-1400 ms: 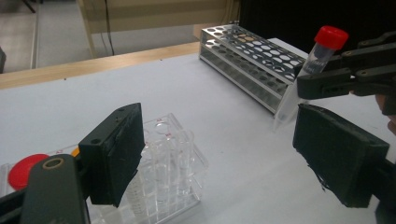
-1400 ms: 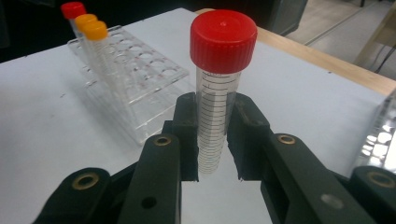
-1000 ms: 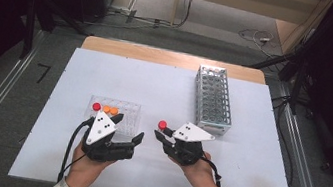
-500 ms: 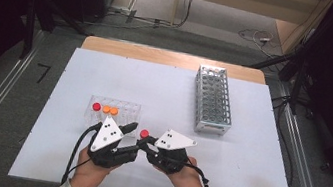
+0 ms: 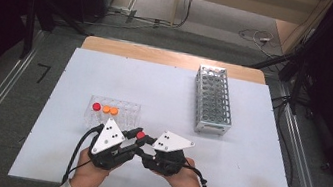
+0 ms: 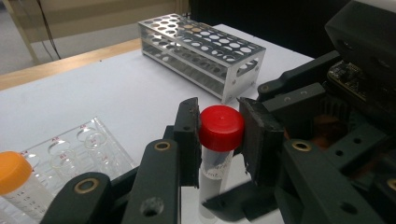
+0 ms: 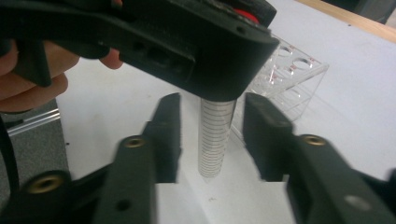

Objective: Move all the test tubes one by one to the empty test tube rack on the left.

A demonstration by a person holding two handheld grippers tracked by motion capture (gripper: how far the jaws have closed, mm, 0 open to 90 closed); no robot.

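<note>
Tube (image 6: 215,158), clear with red cap, clamped in left claw (image 6: 218,140); right claw (image 7: 212,135) apart.

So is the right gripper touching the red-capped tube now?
Apart. In the right gripper view the right gripper has its jaws open, with white table visible either side of the red-capped tube.

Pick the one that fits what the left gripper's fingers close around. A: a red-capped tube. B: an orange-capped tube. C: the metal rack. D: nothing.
A: in the left gripper view, the left gripper has its fingers on either side of the red cap of an upright tube, while the orange-capped tube stands apart in the clear tray.
</note>
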